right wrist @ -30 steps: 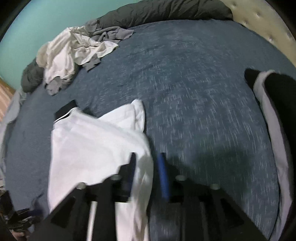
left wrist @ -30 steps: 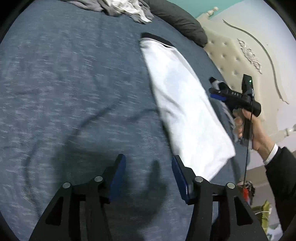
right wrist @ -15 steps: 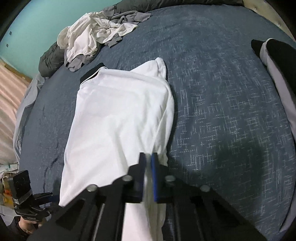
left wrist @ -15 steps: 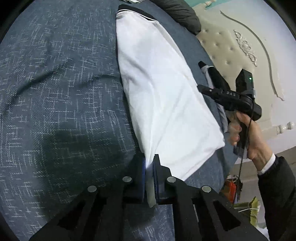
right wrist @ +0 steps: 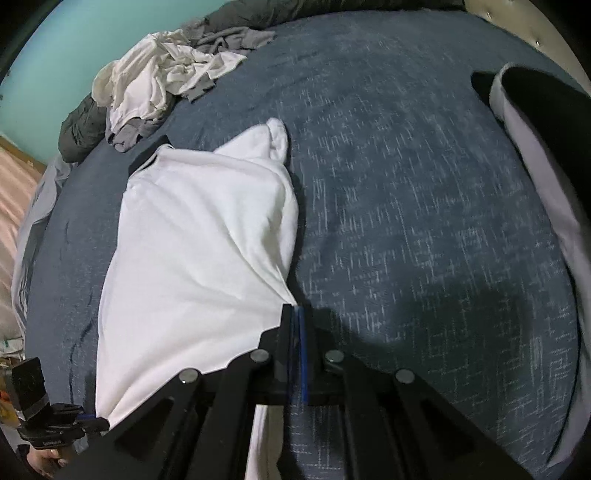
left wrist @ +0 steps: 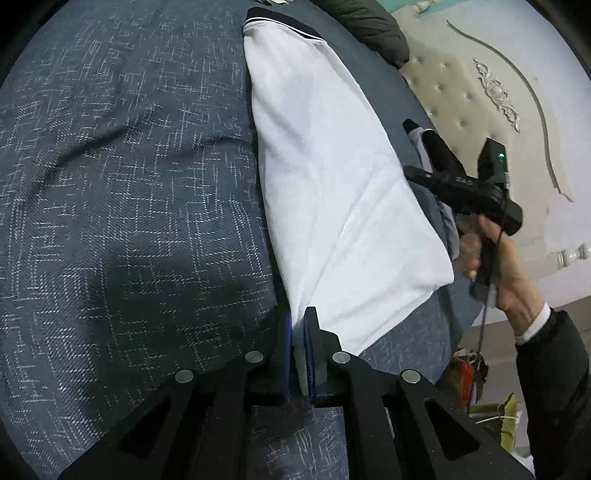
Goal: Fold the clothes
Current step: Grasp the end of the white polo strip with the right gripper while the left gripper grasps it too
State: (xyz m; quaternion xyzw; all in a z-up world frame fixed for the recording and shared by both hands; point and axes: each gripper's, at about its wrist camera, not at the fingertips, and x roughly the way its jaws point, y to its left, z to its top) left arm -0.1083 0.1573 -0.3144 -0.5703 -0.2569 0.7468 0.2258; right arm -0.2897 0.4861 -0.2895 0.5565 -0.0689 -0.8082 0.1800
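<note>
Left gripper point(left wrist: 298, 334): jaws easing apart a little, pads pinching a near corner of white shirt point(left wrist: 332, 177). Right gripper point(right wrist: 296, 321): jaws closed tight on the opposite near corner. Shirt point(right wrist: 199, 251) stretched ahead of both jaws across blue bedspread point(right wrist: 406, 184), collar farthest away. Heap of clothes point(right wrist: 166, 85) well beyond.

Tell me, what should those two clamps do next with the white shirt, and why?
Probably lift both corners together and carry the hem toward the collar. The left gripper and right gripper each pinch a bottom corner of the shirt, which lies flat and narrowed on the bed, so a fold in half looks due.
</note>
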